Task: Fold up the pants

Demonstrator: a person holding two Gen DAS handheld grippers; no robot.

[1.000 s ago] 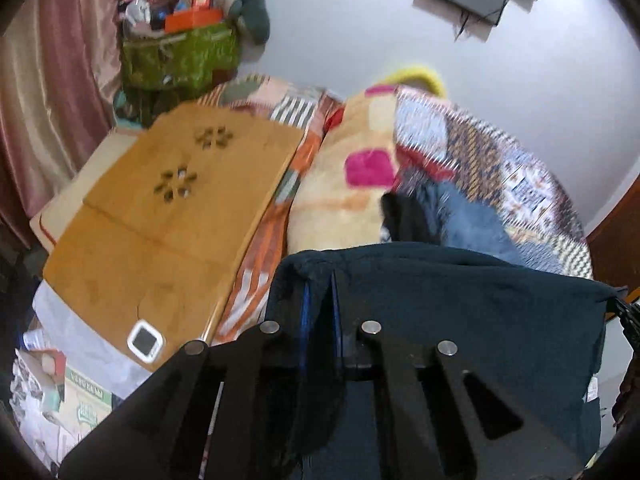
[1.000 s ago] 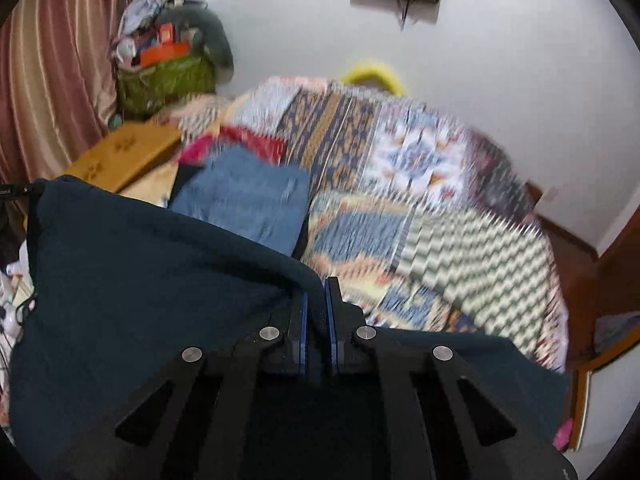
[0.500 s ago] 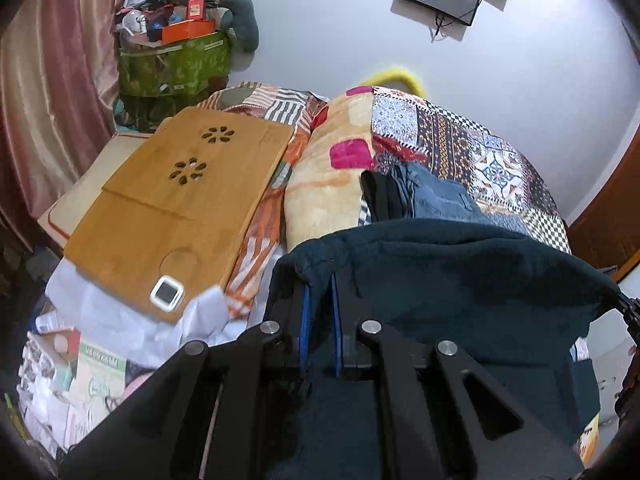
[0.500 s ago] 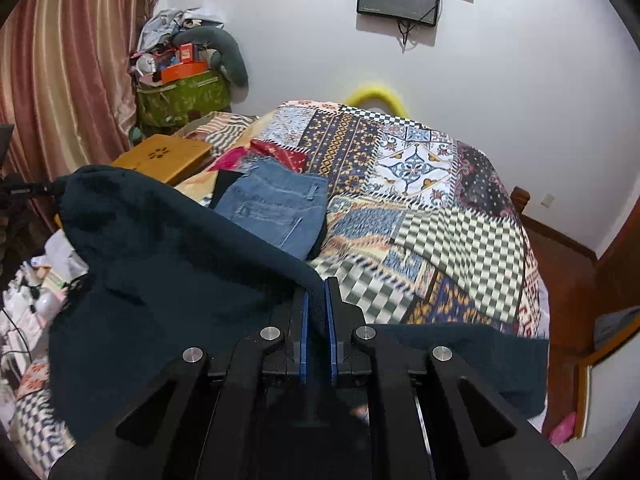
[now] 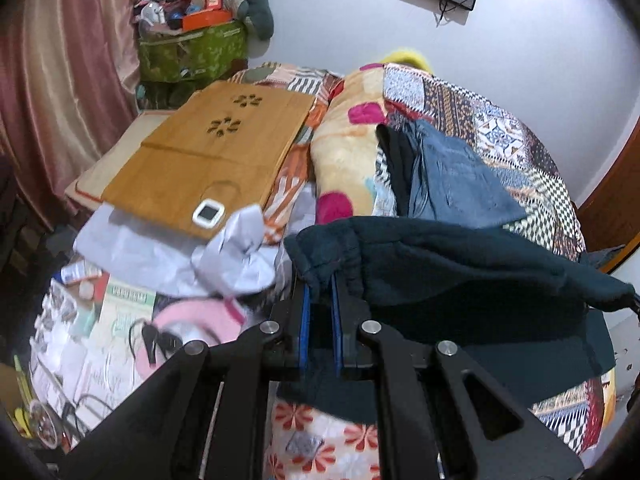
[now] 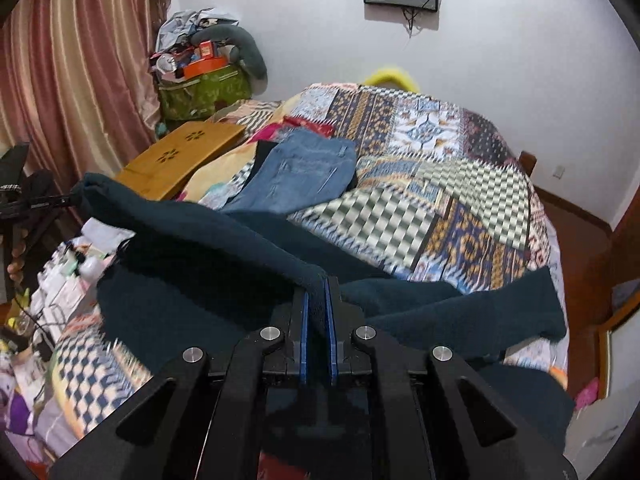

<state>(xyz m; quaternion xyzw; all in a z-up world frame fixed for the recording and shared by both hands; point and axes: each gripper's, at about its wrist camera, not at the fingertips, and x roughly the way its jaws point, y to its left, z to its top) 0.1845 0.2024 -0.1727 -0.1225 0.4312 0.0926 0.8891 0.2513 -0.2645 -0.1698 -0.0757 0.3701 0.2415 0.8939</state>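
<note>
Over a patchwork bed (image 5: 516, 136), seen from the left wrist camera, the left claw (image 5: 319, 296) is clamped on a gathered corner of the dark teal pants (image 5: 460, 264), apparently the waistband end. The cloth stretches away toward 3 o'clock, held clear of the bed, with a lower layer hanging beneath. At 12 o'clock from the claw, folded jeans (image 5: 456, 180) lie on the bed with a black garment just beside them. At 10 o'clock a wooden tray (image 5: 208, 152) rests on a cluttered side area, with a small white device (image 5: 209, 213) on its near edge; papers and odds and ends spread toward 8 o'clock.

From the right wrist camera, the right claw (image 6: 316, 292) is likewise closed on a fold of the pants (image 6: 192, 248). The fabric runs up toward 10 o'clock, where the far corner meets the other tool at the frame's edge. More of it trails toward 3 o'clock, draped over the bed's near edge. The jeans (image 6: 304, 172) sit at 12 o'clock on the quilt, the tray (image 6: 180, 160) at 11 o'clock.

By these views, the fold has scarcely begun: the pants are gripped at two points and held spread between the claws, but no crisp crease or stacked layer shows. The cloth sags and bunches. Laying it flat on the bed, squaring the legs and doubling it over all appear to remain. The jeans look like a garment already finished.
</note>
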